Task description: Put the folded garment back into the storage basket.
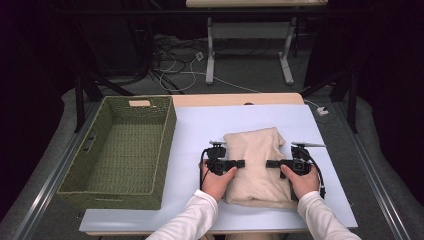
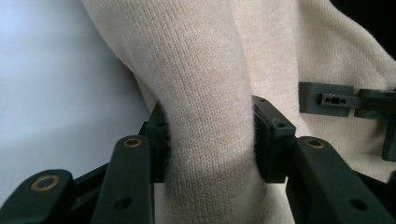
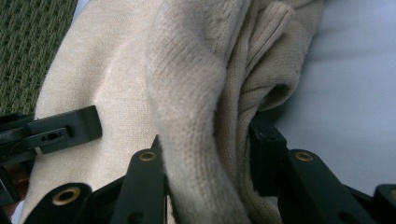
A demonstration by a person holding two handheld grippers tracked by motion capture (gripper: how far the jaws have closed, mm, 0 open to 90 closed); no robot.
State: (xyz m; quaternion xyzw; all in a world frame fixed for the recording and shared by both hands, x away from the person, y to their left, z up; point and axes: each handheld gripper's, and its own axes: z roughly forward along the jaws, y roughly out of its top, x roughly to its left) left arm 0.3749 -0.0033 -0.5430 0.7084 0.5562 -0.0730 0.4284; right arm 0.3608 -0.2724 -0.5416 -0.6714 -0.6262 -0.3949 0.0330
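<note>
Green basket (image 1: 90,142) sat at table's (image 1: 200,125) left edge, empty, long axis running away from person, near corner overhanging front edge slightly. Bare strip of table between basket and left gripper (image 1: 239,163), enough for a sideways slide. Folded beige sweater (image 1: 257,155) lay right of centre, long axis front to back, folded end toward far edge, near end close to front edge. Left gripper clamped on sweater's left edge, a fold of knit (image 2: 210,130) squeezed between pads (image 2: 268,140). Right gripper (image 1: 272,163) clamped on sweater's right edge, bunched fabric (image 3: 205,140) pinched between jaws. Both grippers pointed inward at each other, level, across sweater's middle. Right of sweater only a narrow band of table before right edge. Open table beyond sweater up to far edge.
</note>
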